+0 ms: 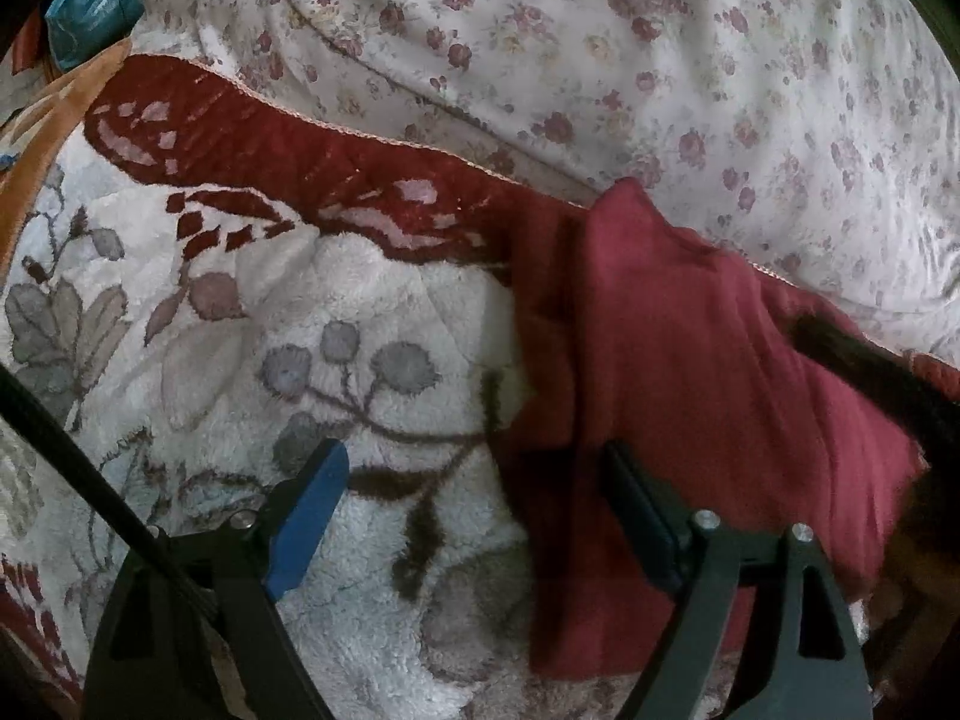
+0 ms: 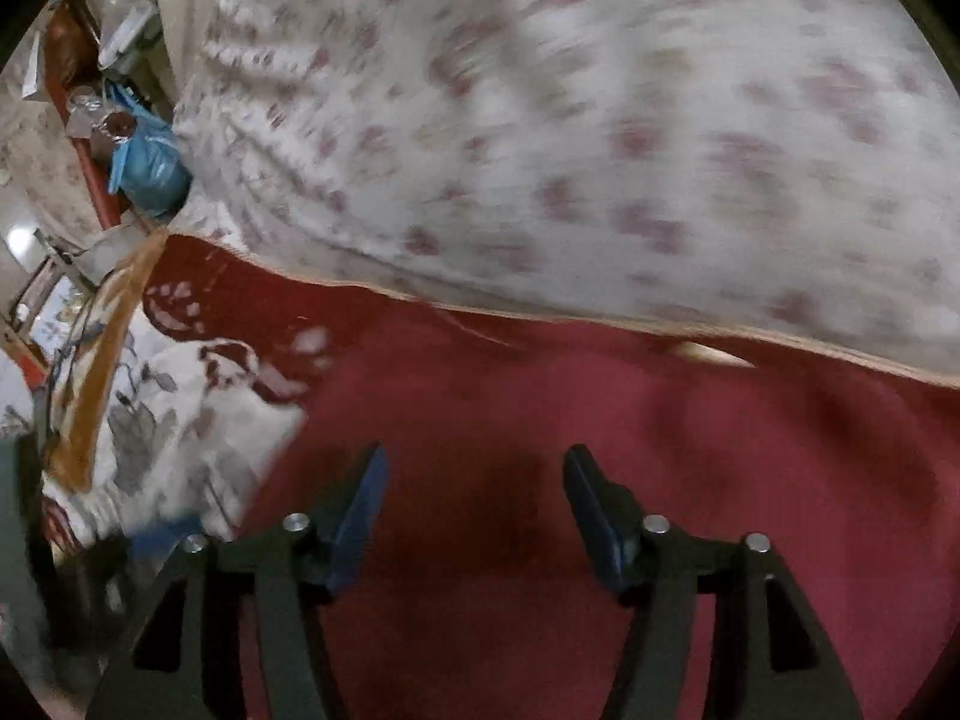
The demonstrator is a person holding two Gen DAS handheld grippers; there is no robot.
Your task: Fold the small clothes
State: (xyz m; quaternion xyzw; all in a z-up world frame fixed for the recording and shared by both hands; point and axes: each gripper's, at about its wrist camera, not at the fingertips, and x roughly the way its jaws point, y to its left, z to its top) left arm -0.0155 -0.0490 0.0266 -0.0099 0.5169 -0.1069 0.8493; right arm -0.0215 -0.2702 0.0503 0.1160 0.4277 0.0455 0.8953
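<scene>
Bedding serves as the work surface: a fleece blanket (image 1: 360, 312) with grey flowers. Nearest, the left tool (image 1: 474, 480) stands spread and empty at the left edge of the dark red garment (image 1: 690, 372). The right tool (image 2: 474, 480) hangs parted, gripping nothing, over the same cloth. Beyond lies a floral quilt (image 1: 600, 60). Judged step: approach before a fold; next, each tool must pinch an edge.

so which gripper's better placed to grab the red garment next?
Probably right: the right gripper hangs open with the red garment filling its gap. The left gripper, also open, only straddles the garment's edge.
</scene>
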